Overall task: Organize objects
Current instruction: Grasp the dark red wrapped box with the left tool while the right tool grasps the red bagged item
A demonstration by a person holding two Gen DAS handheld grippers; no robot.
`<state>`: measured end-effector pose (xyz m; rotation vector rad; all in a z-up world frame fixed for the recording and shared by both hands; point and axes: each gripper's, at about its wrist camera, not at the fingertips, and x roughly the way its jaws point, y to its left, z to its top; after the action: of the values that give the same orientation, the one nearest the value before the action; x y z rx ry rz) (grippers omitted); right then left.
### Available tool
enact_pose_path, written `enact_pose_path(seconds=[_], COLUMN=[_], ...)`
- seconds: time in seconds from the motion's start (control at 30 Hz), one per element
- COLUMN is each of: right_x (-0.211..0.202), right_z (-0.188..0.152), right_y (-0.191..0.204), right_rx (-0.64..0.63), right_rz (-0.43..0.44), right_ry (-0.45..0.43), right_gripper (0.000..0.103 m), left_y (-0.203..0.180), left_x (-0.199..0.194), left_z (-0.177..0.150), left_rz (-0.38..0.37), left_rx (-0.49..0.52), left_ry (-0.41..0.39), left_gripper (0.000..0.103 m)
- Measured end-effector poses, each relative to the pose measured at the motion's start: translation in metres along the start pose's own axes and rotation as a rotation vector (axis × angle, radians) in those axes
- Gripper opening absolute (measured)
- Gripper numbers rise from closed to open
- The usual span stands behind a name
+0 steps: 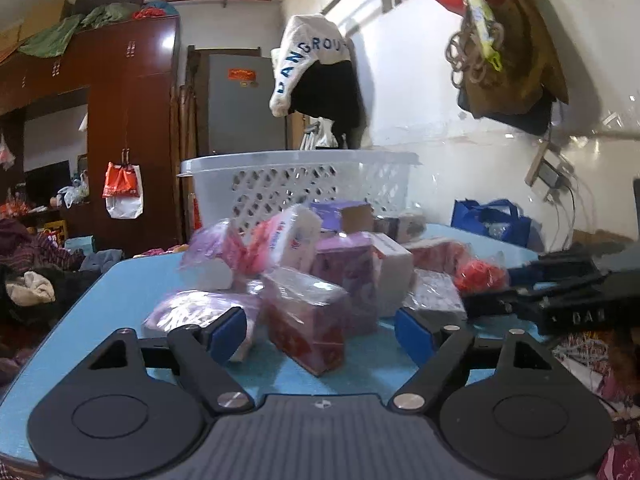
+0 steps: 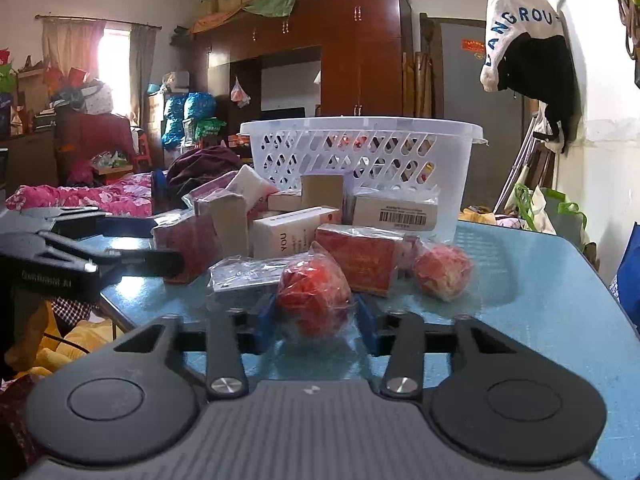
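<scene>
1. Your right gripper (image 2: 316, 314) is closing its blue pads on the red wrapped ball (image 2: 312, 298), low in the centre of the right wrist frame, on the near edge of the blue table (image 2: 540, 300); the jaws are standing narrow with the ball between them
2. The ball is looking soft and light, and its clear film is crinkling loose around it, so you are likely gripping something squashy and slippery; taking it across the red body rather than the loose film is looking the safer hold
3. A second red ball (image 2: 442, 270) is lying right of centre, near the first but apart from it
4. Your left gripper (image 1: 320, 330) is standing wide, its pads either side of a red film-wrapped box (image 1: 306, 318) at lower centre of the left wrist frame; whether they are touching it I cannot tell
5. That box is looking stiff and light, with glossy film; its flat side faces are offering the better purchase
6. Behind, more wrapped packs are piling up, and the white basket (image 2: 360, 148) is waiting at the far centre, probably their destination
</scene>
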<state>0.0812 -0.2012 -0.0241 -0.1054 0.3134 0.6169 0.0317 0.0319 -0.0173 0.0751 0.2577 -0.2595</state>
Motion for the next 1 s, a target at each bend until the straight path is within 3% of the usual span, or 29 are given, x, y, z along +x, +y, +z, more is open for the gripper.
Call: enact_pose_path(seconds=[0.07,0.3,0.67,1.0], right_x=[-0.002,-0.007,-0.020,-0.026], right_z=[0.000,0.001,0.007,0.014], right_y=[-0.002,-0.007,-0.015,-0.018], right_rx=[0.005,0.017,0.029,0.034], right_rz=[-0.002,-0.006,-0.031,-0.048], right_ry=[-0.001,-0.010,-0.043,-0.068], right_gripper=[0.046,0.046,0.046,0.046], left_y=[-0.005,0.003,0.003,0.008], left_x=[0.001,0.015,-0.005,-0.011], left_z=[-0.001,-0.004,0.001,0.007], left_rz=[0.012,0.033,0.037,0.034], left_rx=[0.018,-0.039,-0.009,-0.021], left_ry=[0.003,0.039,-0.053,-0.087], left_gripper=[0.079,0.042,0.036,0.034])
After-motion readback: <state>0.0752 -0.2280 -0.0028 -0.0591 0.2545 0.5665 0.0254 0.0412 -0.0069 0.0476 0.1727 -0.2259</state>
